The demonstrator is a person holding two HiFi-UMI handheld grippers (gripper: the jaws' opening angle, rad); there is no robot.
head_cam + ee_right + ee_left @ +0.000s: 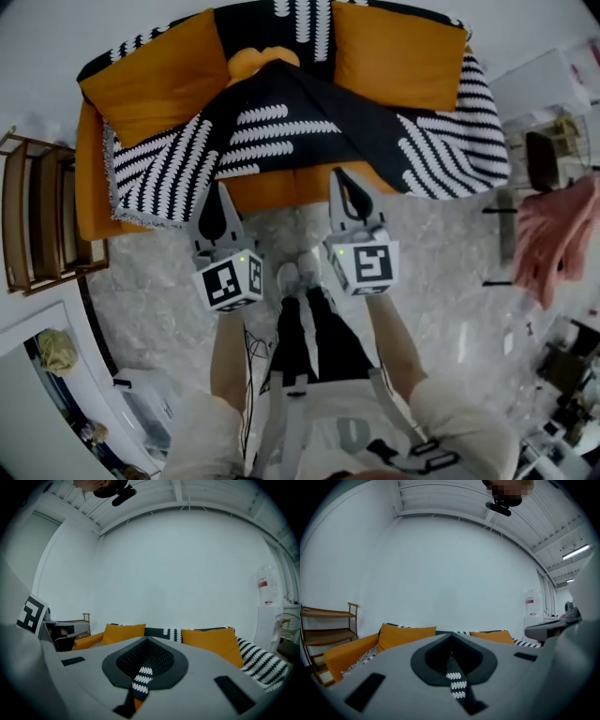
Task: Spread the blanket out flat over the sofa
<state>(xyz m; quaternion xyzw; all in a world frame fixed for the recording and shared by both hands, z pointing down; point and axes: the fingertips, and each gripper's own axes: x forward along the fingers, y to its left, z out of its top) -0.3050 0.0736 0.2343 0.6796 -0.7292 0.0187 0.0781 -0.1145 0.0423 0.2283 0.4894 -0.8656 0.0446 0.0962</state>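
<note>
The left hand-held gripper and the right hand-held gripper are held side by side at the near front of the sofa, their tips pointing to the far side. Each has its jaws pressed together on the near edge of the blanket. In the left gripper view a narrow strip of blanket runs out of the closed tips, and in the right gripper view a like strip hangs from the closed tips.

The blanket is black with rows of short white curved marks. It lies across the seat and up the back of the orange sofa, not flat: a raised fold runs from between the two grippers up the middle to a peak at the back. Its left part lies on the seat with a pale fringed edge by the left arm, and its right part hangs over the right arm. Two orange cushions lean on the back, one on each side of the fold, and a band of orange seat front shows between the grippers.

A white wall stands behind the sofa. A wooden shelf stands just left of it, and a pink cloth hangs on a stand to the right, apart from the sofa. The pale marbled floor lies open near the sofa, where the person's shoes stand
</note>
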